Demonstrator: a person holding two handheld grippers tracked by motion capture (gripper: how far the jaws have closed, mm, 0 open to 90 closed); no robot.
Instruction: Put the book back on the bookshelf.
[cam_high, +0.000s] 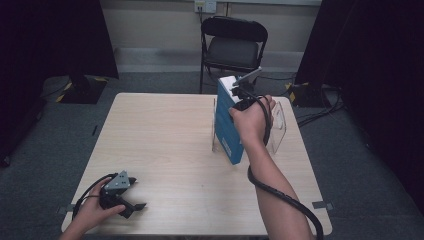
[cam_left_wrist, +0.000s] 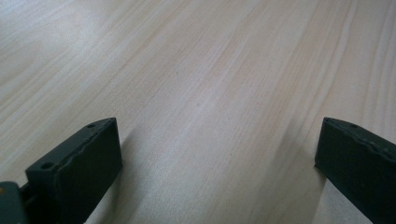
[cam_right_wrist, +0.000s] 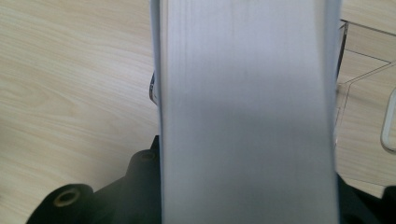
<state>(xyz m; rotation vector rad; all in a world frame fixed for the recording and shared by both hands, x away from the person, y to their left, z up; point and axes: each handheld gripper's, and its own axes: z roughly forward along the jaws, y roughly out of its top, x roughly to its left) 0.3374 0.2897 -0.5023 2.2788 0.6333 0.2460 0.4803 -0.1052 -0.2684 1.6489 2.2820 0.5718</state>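
1. High view puts my right gripper (cam_high: 243, 97) at the top of a blue-and-white box (cam_high: 227, 127), which stands upright beside a clear plastic holder (cam_high: 278, 125) toward the far right of the table (cam_high: 165, 145).
2. Right gripper view has the box's (cam_right_wrist: 247, 121) white face running straight up between my jaws, and I read them as clamped on its two sides.
3. My left gripper (cam_high: 122, 192) rests on the table near me, well apart from the box; left gripper view shows its jaws spread wide over bare wood (cam_left_wrist: 210, 93), with nothing between them.
4. I judge the box a stiff carton, fairly light, with smooth faces that could slip under a weak pinch.
5. Held at its top end, it may swing below my jaws, so a grip across the narrow sides, kept square, seems best.
6. The holder looks thin and rigid; I would keep the box's corners from knocking it.
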